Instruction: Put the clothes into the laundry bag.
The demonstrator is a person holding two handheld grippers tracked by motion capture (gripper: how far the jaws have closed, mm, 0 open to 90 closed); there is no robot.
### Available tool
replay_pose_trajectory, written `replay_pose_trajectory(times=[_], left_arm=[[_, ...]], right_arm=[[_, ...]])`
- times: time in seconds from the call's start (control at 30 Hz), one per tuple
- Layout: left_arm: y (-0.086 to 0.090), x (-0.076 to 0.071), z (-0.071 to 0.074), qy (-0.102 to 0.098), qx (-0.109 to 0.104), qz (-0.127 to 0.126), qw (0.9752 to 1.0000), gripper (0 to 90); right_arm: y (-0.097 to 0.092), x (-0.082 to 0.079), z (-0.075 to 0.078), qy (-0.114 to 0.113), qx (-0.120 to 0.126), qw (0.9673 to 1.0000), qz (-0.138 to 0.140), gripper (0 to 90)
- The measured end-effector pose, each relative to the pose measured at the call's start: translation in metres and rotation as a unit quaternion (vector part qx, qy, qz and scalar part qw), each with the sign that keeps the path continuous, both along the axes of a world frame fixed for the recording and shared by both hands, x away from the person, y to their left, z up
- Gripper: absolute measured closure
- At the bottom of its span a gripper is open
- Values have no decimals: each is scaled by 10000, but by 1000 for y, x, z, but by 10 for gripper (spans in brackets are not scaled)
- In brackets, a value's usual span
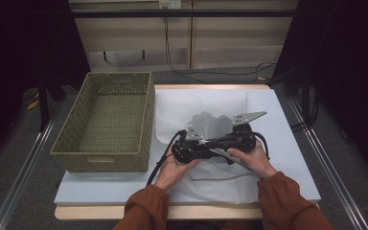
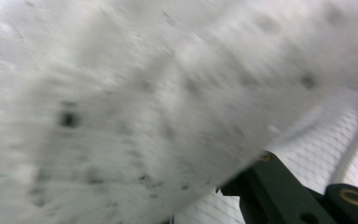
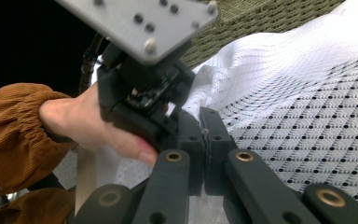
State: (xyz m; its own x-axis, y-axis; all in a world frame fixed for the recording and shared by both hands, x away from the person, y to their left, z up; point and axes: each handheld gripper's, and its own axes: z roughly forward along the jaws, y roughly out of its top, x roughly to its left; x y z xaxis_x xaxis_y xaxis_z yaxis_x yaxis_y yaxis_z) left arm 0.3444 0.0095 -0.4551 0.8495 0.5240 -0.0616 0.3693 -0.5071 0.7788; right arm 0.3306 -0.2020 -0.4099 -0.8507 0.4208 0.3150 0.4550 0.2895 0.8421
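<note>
A white mesh cloth (image 1: 199, 105) lies spread over the table, and a fold of it (image 1: 212, 125) stands up just behind the two grippers. My right gripper (image 3: 204, 122) is shut on a thin edge of the cloth (image 3: 307, 107), jaws pressed flat together. My left gripper (image 1: 188, 145) sits close beside my right gripper (image 1: 242, 139), held by a hand in a rust-brown sleeve (image 3: 14, 126). In the left gripper view the cloth (image 2: 144, 107) hangs blurred right against the camera, over one jaw, and the gripper looks shut on it.
A woven olive basket (image 1: 105, 120) stands on the left part of the table, touching the cloth's left side; its wall (image 3: 261, 14) is just beyond the grippers. Bare pale tabletop (image 1: 294, 158) runs along the right and front. Cables trail from both grippers.
</note>
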Motion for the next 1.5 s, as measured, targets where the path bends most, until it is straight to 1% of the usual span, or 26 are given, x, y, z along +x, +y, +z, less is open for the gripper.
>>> replay_pose_trajectory(times=[0.1, 0.13, 0.23, 0.37, 0.47, 0.5, 0.53, 0.6, 0.63, 0.7, 0.73, 0.77, 0.83, 0.9, 0.93, 0.97, 1.03, 1.07, 1.1, 1.17, 1.23, 1.3, 1.37, 1.4, 1.43, 1.5], left_arm=[[0, 4, 1, -40, -55, 122, 9999, 790], [0, 5, 1, -110, -61, 193, 9997, 791], [-2, 11, 1, -97, -251, 350, 9990, 790], [-4, 14, -1, -163, -293, 406, 9986, 790], [-5, 15, -6, -85, -379, 447, 9982, 789], [-7, 14, -11, -146, -184, 430, 9988, 788], [-8, 13, -16, -130, -160, 470, 9987, 786], [-8, 13, -23, -24, -154, 436, 9989, 785], [-8, 13, -24, -58, -123, 444, 9989, 784], [-10, 14, -24, -37, -158, 441, 9989, 783], [-10, 15, -22, -22, -110, 434, 9990, 783], [-10, 17, -22, 36, -230, 437, 9988, 782], [-11, 18, -23, 111, -289, 362, 9989, 778], [-12, 15, -24, 44, -185, 315, 9993, 748], [-11, 14, -23, 63, -103, 263, 9996, 733], [-11, 13, -22, 64, -176, 276, 9994, 709], [-9, 12, -19, 74, -90, 214, 9997, 668], [-8, 10, -19, 74, -130, 139, 9998, 646], [-7, 9, -17, 49, -27, 90, 9999, 626], [-1, 6, -14, 49, -70, 68, 9999, 599], [5, 2, -11, 11, -16, 33, 10000, 543], [12, -2, -10, 44, -71, -39, 10000, 530], [20, -6, -7, 2, 65, -50, 10000, 509], [22, -7, -7, -15, 75, -60, 10000, 506], [26, -8, -7, 22, 133, -59, 9999, 504], [33, -10, -6, 111, 87, -110, 9998, 515]], right_arm=[[-1, 0, -1, 32, 41, 10000, 28, 894], [-1, 0, -1, 41, 37, 10000, 20, 894], [-2, 0, -1, 33, 22, 10000, 19, 894], [-2, 0, -1, 34, 3, 10000, 43, 895], [-3, 0, -3, 91, 13, 9999, 64, 894], [-3, 1, -4, 109, 34, 9999, 64, 894], [-4, 1, -5, 118, 31, 9999, 38, 894], [-5, 0, -7, 151, -8, 9999, 67, 895], [-6, 0, -8, 167, -40, 9998, 77, 895], [-6, 1, -10, 211, -36, 9997, 77, 895], [-6, 1, -11, 206, -53, 9997, 85, 895], [-5, 1, -11, 215, -36, 9997, 88, 894], [-6, 1, -11, 211, -29, 9997, 81, 894], [-7, 1, -11, 202, -39, 9998, 66, 894], [-8, 1, -11, 213, -27, 9998, 52, 894], [-9, 1, -11, 216, -14, 9998, 34, 894], [-9, 1, -11, 214, -4, 9998, 20, 894], [-9, 1, -11, 206, -1, 9998, 23, 894], [-9, 1, -10, 192, -14, 9998, 21, 894], [-9, 0, -10, 169, -9, 9999, 7, 894], [-10, 0, -9, 181, 9, 9998, -8, 894], [-10, 1, -9, 174, 3, 9998, -15, 894], [-10, 1, -10, 161, -2, 9999, -23, 894], [-10, 1, -10, 169, -8, 9999, -31, 893], [-10, 1, -10, 172, -11, 9998, -24, 893], [-9, 1, -10, 158, -17, 9999, -25, 893]])
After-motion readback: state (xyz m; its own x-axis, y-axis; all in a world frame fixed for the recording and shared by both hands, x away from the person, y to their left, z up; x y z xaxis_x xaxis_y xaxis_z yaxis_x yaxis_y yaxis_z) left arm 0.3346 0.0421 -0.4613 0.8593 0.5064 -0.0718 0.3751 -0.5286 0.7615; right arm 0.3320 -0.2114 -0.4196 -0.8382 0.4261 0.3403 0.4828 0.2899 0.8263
